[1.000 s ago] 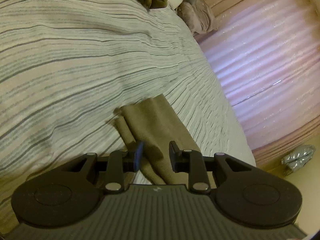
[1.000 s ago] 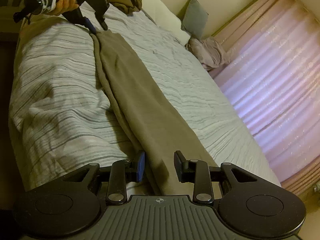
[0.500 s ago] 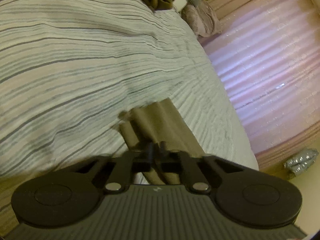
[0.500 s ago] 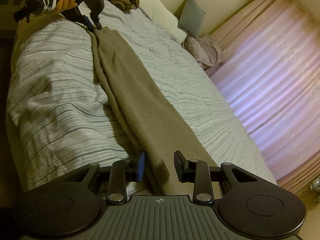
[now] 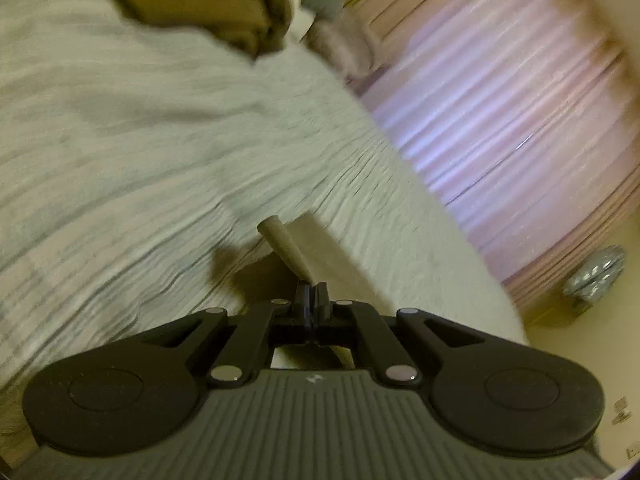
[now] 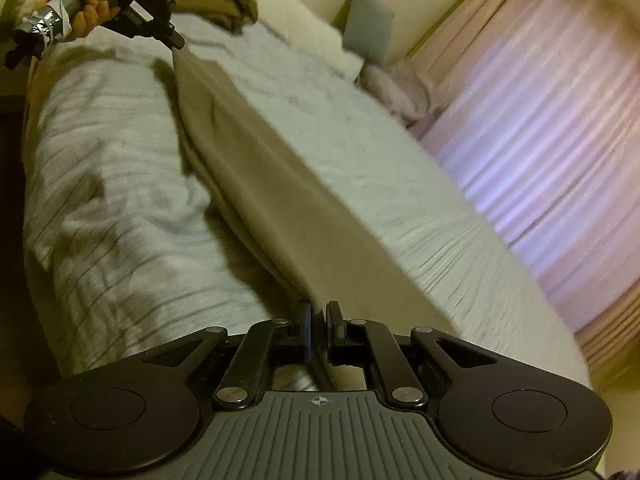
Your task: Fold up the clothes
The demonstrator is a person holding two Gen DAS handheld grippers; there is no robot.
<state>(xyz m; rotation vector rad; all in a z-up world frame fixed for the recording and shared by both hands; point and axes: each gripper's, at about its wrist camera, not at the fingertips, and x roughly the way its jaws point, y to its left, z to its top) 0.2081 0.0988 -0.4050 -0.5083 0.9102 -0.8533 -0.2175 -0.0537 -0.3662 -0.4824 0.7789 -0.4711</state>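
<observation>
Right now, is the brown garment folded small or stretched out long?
Stretched out long. The brown garment runs along the striped bed, pinched at one end by the left gripper, at the other by the right gripper.

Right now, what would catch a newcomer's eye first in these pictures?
A long brown garment stretched lengthwise down the striped bed, pinched at each end by a hand-held gripper: the right near the camera, the left at the far end. Glowing pink curtains fill the right side.
</observation>
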